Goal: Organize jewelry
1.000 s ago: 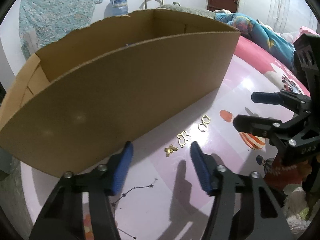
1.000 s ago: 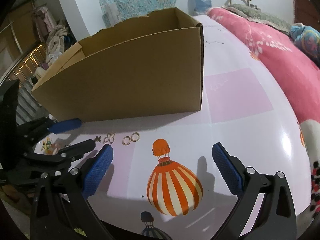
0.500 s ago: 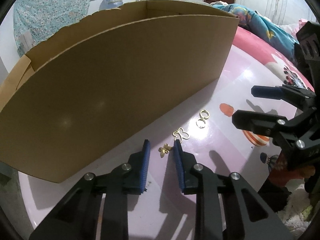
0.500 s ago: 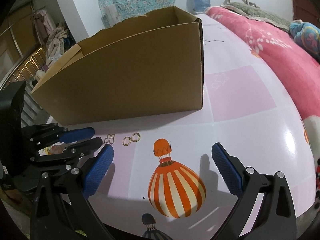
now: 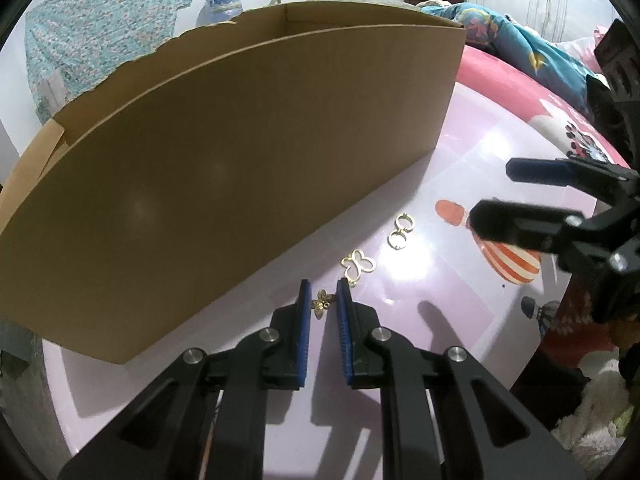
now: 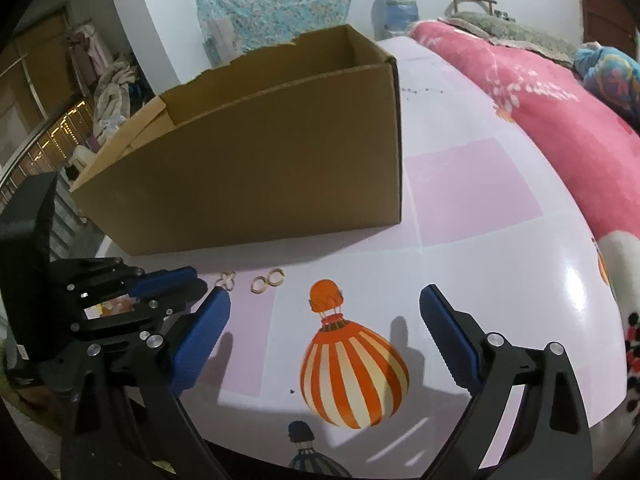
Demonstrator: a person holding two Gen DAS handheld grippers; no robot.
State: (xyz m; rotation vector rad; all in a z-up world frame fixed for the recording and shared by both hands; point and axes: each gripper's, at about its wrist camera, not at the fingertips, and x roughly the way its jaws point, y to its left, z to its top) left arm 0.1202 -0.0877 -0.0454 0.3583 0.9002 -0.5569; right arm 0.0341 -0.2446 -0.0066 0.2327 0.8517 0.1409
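A small gold flower charm (image 5: 322, 303) lies on the pink table between the blue pads of my left gripper (image 5: 323, 294), whose jaws are nearly closed around it; I cannot tell if they touch it. A gold butterfly outline charm (image 5: 358, 266) and a pair of gold hoop earrings (image 5: 402, 231) lie just beyond. In the right wrist view the butterfly charm (image 6: 226, 279) and hoops (image 6: 268, 280) lie ahead of my right gripper (image 6: 325, 307), which is open and empty. The left gripper (image 6: 176, 280) shows at its left.
An open cardboard box (image 5: 224, 152) stands right behind the jewelry, also in the right wrist view (image 6: 260, 148). The table (image 6: 480, 216) has hot-air balloon prints. A pink blanket (image 6: 540, 92) lies to the right. The right gripper (image 5: 520, 216) hovers at the right.
My left gripper has moved forward and down and closed from wide open to a narrow gap around the flower charm. The right gripper has stayed open and nearly still.
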